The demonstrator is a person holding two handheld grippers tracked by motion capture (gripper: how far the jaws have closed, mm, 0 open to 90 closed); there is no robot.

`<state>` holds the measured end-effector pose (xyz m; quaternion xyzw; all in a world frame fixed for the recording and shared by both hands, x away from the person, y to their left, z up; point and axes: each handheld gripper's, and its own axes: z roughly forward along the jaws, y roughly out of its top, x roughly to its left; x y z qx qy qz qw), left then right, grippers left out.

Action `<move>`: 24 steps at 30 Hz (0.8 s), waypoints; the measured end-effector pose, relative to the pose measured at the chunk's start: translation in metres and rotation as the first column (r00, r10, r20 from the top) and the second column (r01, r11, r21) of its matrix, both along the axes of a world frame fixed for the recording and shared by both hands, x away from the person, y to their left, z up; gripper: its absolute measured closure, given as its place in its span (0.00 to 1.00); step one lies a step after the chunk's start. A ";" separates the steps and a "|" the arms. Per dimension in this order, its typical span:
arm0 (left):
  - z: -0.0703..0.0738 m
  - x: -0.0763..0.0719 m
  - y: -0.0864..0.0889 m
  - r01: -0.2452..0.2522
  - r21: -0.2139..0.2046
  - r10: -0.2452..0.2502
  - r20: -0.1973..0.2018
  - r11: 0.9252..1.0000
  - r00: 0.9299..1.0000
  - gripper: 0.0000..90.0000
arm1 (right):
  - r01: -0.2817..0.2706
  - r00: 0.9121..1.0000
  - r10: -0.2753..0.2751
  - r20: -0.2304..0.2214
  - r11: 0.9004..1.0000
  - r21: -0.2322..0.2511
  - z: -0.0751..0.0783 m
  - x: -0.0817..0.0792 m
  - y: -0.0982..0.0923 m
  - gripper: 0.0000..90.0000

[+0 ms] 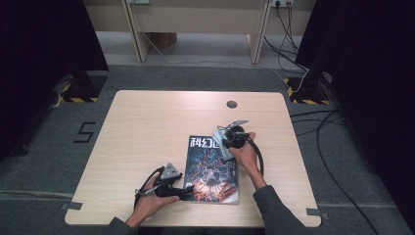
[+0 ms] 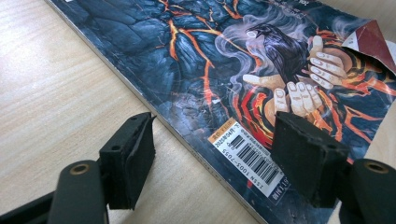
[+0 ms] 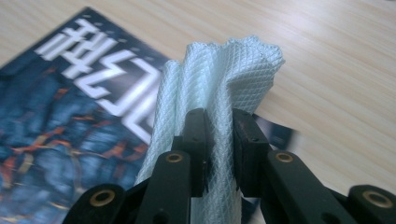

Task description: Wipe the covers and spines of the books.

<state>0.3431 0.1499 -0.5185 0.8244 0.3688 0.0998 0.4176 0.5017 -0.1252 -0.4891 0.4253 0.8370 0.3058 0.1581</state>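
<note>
Right now the right gripper (image 3: 219, 140) is pinching a soft, limp cloth (image 3: 224, 79) over the magazine (image 1: 211, 169) near the bench's (image 1: 147, 127) front edge; the left gripper (image 2: 212, 163), jaws open, is straddling its thin, floppy corner.

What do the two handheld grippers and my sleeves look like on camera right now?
Both the left gripper and the right gripper are black, each topped by a grey three-cornered plate and trailing a looped black cable. Their fingers are matte black blocks on rounded arms with brass-ringed pivots. Both sleeves are dark grey.
</note>
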 end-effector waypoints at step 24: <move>0.000 0.000 0.000 0.001 0.001 -0.001 0.000 1.000 1.000 0.32 | -0.088 0.996 0.089 0.015 0.995 -0.040 -0.001 -0.001 0.059 0.87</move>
